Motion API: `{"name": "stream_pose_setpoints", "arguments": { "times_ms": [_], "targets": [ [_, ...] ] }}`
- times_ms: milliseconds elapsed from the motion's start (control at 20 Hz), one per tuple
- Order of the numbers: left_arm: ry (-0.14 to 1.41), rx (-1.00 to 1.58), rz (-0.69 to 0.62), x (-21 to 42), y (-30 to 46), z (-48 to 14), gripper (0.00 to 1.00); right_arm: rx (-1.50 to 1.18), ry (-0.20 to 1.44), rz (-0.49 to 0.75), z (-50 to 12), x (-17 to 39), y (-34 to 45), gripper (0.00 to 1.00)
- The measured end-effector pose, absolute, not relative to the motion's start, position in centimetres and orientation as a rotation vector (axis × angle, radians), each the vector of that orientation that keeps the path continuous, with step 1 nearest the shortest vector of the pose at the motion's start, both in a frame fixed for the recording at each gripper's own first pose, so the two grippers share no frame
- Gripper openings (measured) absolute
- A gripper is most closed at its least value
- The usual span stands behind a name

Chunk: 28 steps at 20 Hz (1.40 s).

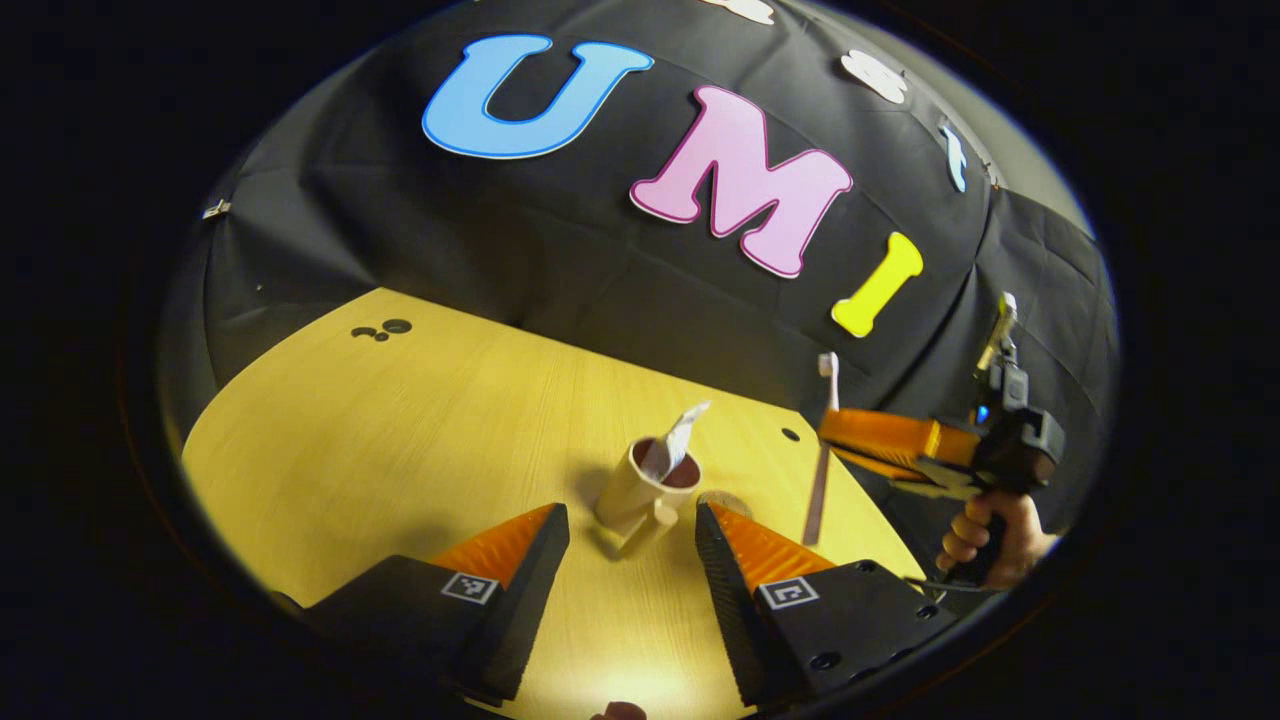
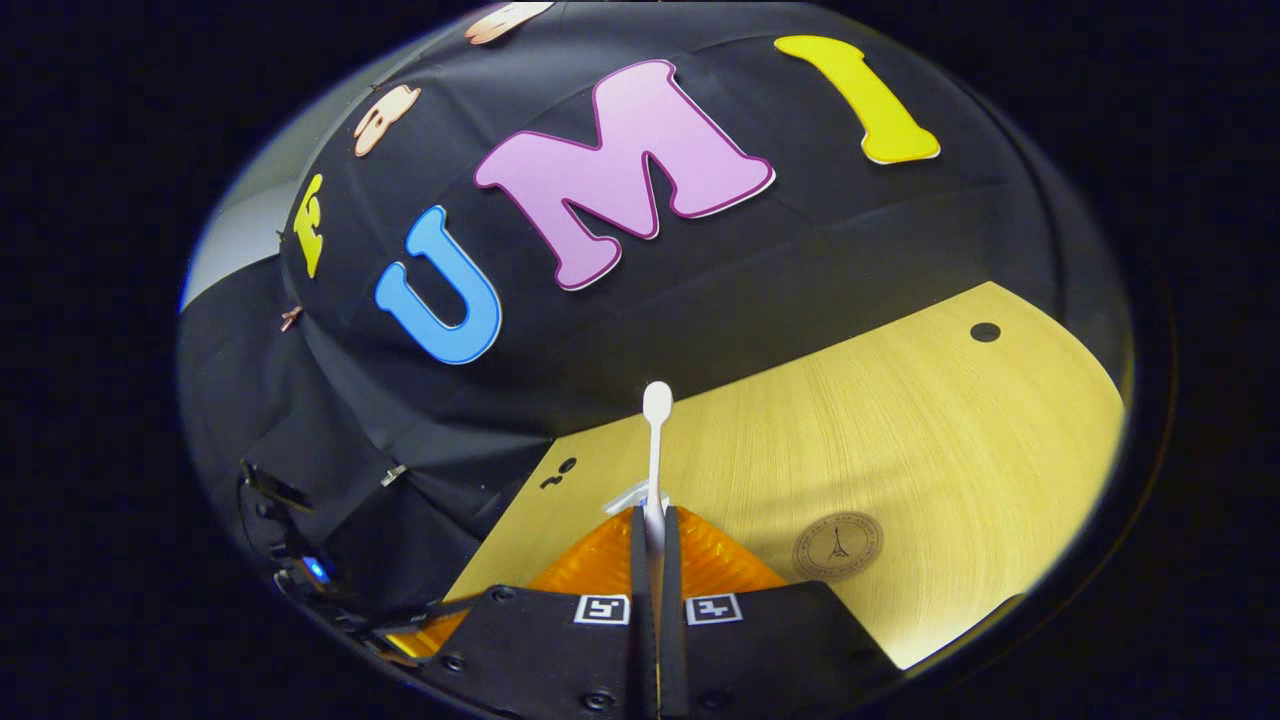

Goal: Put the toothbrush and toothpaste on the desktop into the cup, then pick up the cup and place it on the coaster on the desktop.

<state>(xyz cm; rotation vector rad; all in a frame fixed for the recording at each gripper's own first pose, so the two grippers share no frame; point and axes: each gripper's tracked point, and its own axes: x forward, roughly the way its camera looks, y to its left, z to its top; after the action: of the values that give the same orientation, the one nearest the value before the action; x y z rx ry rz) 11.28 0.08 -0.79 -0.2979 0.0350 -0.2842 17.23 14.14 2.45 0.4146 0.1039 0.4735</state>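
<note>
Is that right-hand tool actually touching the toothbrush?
Touching. In the right gripper view the right tool has both fingers closed flat against the toothbrush, whose handle rises from between them with no gap showing.

From my seat, the toothbrush [image 2: 656, 440] handle vanishes between the right gripper [image 2: 655, 530] fingers. The toothpaste [image 1: 676, 443] bottom is sunk in the cup [image 1: 645, 487]. The coaster [image 1: 724, 500] hides behind my left finger.
</note>
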Motion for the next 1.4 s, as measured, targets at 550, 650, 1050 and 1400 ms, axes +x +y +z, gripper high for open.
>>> {"name": "stream_pose_setpoints", "arguments": {
  "times_ms": [550,650,1050,1400],
  "targets": [
    [0.119,-0.248,-0.282,6.1,2.3,-5.2,0.81,0.509,0.064,0.4,3.1,25.3,16.4,0.06],
    [0.121,-0.244,-0.274,5.9,2.6,-5.1,0.81,0.512,0.062,0.393,2.7,25.7,16.9,0.06],
    [0.123,-0.239,-0.232,5.3,3.8,-5.3,0.8,0.434,-0.007,0.353,1.0,27.3,18.3,0.06],
    [0.127,-0.238,-0.23,5.2,2.8,-5.7,0.81,0.439,-0.021,0.35,-1.2,26.3,17.6,0.06]
  ]
}}
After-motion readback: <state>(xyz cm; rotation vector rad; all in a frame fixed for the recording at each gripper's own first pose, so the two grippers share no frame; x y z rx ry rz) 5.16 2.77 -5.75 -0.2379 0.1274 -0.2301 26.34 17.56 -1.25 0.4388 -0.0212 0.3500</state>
